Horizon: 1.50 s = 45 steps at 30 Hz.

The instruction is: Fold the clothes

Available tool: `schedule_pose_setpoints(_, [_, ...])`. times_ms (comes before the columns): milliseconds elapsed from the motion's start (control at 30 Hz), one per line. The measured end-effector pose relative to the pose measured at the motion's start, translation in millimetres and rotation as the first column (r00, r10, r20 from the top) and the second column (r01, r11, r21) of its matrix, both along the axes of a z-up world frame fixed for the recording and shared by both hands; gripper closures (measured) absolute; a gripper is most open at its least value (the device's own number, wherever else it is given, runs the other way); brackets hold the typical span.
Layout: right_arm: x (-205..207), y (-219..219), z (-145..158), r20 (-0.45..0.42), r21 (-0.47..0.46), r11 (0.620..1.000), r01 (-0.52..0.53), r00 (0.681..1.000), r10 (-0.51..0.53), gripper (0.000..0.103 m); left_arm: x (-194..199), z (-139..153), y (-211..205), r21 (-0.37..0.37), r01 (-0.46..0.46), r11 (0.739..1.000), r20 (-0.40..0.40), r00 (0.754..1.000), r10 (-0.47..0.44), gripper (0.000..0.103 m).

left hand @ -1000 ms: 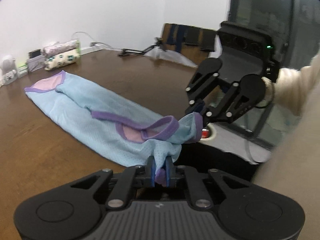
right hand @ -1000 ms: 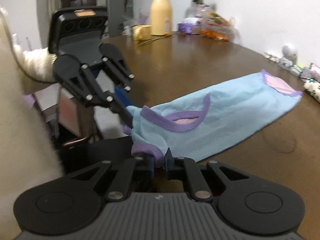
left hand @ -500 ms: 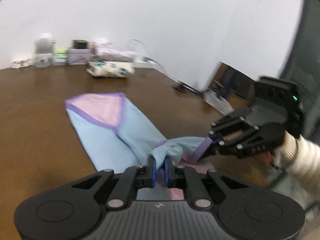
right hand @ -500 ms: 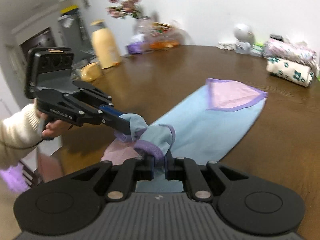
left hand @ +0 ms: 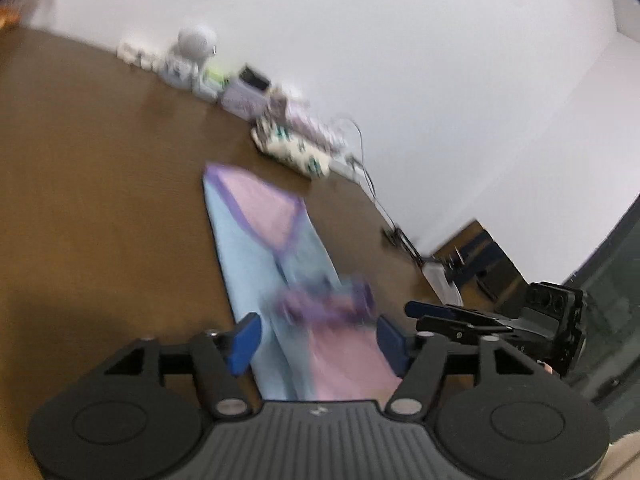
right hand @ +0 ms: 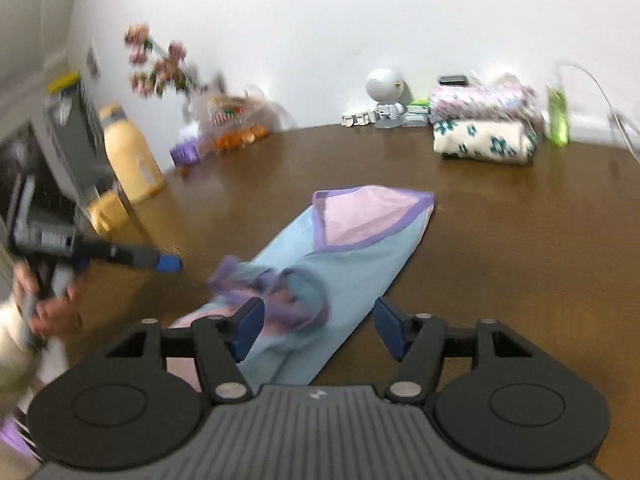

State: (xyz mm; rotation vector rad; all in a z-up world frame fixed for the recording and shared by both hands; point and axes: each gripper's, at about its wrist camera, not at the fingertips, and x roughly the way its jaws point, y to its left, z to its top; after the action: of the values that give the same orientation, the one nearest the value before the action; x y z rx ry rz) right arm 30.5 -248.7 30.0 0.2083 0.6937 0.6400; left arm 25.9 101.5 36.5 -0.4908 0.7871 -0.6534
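Note:
A light blue garment (left hand: 256, 264) with purple trim and pink lining lies lengthwise on the brown table (left hand: 88, 184); it also shows in the right wrist view (right hand: 352, 256). Its near end is a loose bunch (right hand: 276, 296), blurred with motion. My left gripper (left hand: 318, 340) is open and empty above the garment's near end. My right gripper (right hand: 316, 320) is open and empty over the same end. Each gripper shows in the other's view, the right one (left hand: 452, 314) and the left one (right hand: 160, 262), both beside the garment.
Folded clothes (right hand: 484, 140) are stacked at the table's far edge beside a small white robot figure (right hand: 386, 96) and a green bottle (right hand: 558, 108). A yellow flask (right hand: 128, 156), flowers (right hand: 160, 64) and snacks stand at the far left. Cables (left hand: 372, 188) run along the wall.
Both grippers have opened and let go of the garment's near end, which has dropped in a bunch onto the garment. Both have pulled apart and tilted up.

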Motion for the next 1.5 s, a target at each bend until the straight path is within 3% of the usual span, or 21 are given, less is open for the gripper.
schedule_pose_setpoints(67, [-14,0,-13,-0.071,0.063,0.998,0.027,0.997,-0.022,0.042,-5,-12,-16,0.037,0.004,0.999,-0.029,1.0,-0.003,0.04])
schedule_pose_setpoints(200, [-30,16,-31,-0.111,0.095,0.995,0.02,0.994,-0.01,0.048,-10,-22,-26,0.047,0.012,0.999,-0.061,0.998,-0.009,0.051])
schedule_pose_setpoints(267, [-34,22,-33,-0.093,0.104,0.995,-0.014,0.995,0.024,0.05,-15,-26,-28,0.068,0.006,0.998,-0.07,0.998,-0.001,0.076])
schedule_pose_setpoints(300, [-36,26,-33,-0.084,0.108,0.994,-0.031,0.996,0.04,0.053,-17,-27,-29,0.077,0.002,0.997,-0.071,0.997,0.004,0.079])
schedule_pose_setpoints(367, [-35,28,-39,-0.106,0.123,0.992,-0.041,0.993,0.055,0.09,-21,-28,-30,0.088,-0.003,0.996,-0.08,0.997,0.011,0.087])
schedule_pose_setpoints(500, [-40,31,-43,-0.131,0.139,0.988,-0.06,0.988,0.078,0.094,-37,-25,-30,0.111,-0.017,0.994,-0.094,0.995,0.027,0.091])
schedule_pose_setpoints(567, [-51,32,-37,-0.127,0.134,0.987,-0.083,0.987,0.1,0.096,-52,-20,-32,0.144,-0.004,0.99,-0.074,0.997,0.014,0.098])
schedule_pose_setpoints(700, [-76,30,-28,-0.136,0.13,0.985,-0.11,0.982,0.128,0.096,-85,-18,-28,0.194,0.03,0.981,-0.083,0.996,-0.014,0.095])
schedule_pose_setpoints(800, [-91,24,-23,-0.133,0.128,0.988,-0.087,0.986,0.104,0.09,-91,-15,-24,0.198,0.021,0.98,-0.062,0.998,-0.009,0.08])
schedule_pose_setpoints(867, [-94,18,-15,-0.082,0.112,0.993,-0.047,0.995,0.056,0.076,-80,-7,-24,0.21,-0.006,0.978,-0.016,1.0,0.009,0.06])
schedule_pose_setpoints(900, [-91,14,-10,-0.046,0.11,0.994,-0.016,0.999,0.021,0.073,-72,-3,-27,0.224,-0.015,0.975,0.011,1.0,0.013,0.056])
schedule_pose_setpoints(1000, [-68,14,-5,-0.002,0.08,0.997,0.009,1.0,-0.008,0.071,-43,4,-39,0.285,0.003,0.958,0.058,0.998,-0.021,0.059])
schedule_pose_setpoints(1033, [-59,21,-6,-0.002,0.045,0.999,-0.012,1.0,0.012,0.071,-32,4,-46,0.308,0.031,0.951,0.062,0.997,-0.053,0.063])
schedule_pose_setpoints(1067, [-50,28,-8,-0.006,0.004,0.999,-0.04,0.999,0.04,0.071,-25,3,-52,0.33,0.052,0.942,0.065,0.995,-0.078,0.073])
schedule_pose_setpoints(1133, [-33,45,-10,-0.01,-0.091,0.992,-0.089,0.996,0.088,0.072,-14,2,-60,0.368,0.065,0.927,0.074,0.992,-0.099,0.077])
schedule_pose_setpoints(1200, [-22,58,-7,0.042,-0.161,0.985,-0.058,0.997,0.065,0.078,-4,1,-65,0.385,0.048,0.922,0.084,0.993,-0.086,0.077])
schedule_pose_setpoints(1367, [5,75,6,0.196,-0.236,0.969,0.076,0.98,-0.029,0.079,18,-2,-58,0.39,-0.132,0.911,0.128,0.988,0.089,0.077])
schedule_pose_setpoints(1433, [12,73,8,0.189,-0.255,0.962,0.101,0.981,-0.053,0.079,20,-5,-48,0.372,-0.137,0.918,0.087,0.99,0.112,0.076])
schedule_pose_setpoints(1500, [5,65,11,0.145,-0.222,0.974,0.032,0.989,0.0,0.076,16,-4,-43,0.334,-0.113,0.936,0.075,0.993,0.093,0.071])
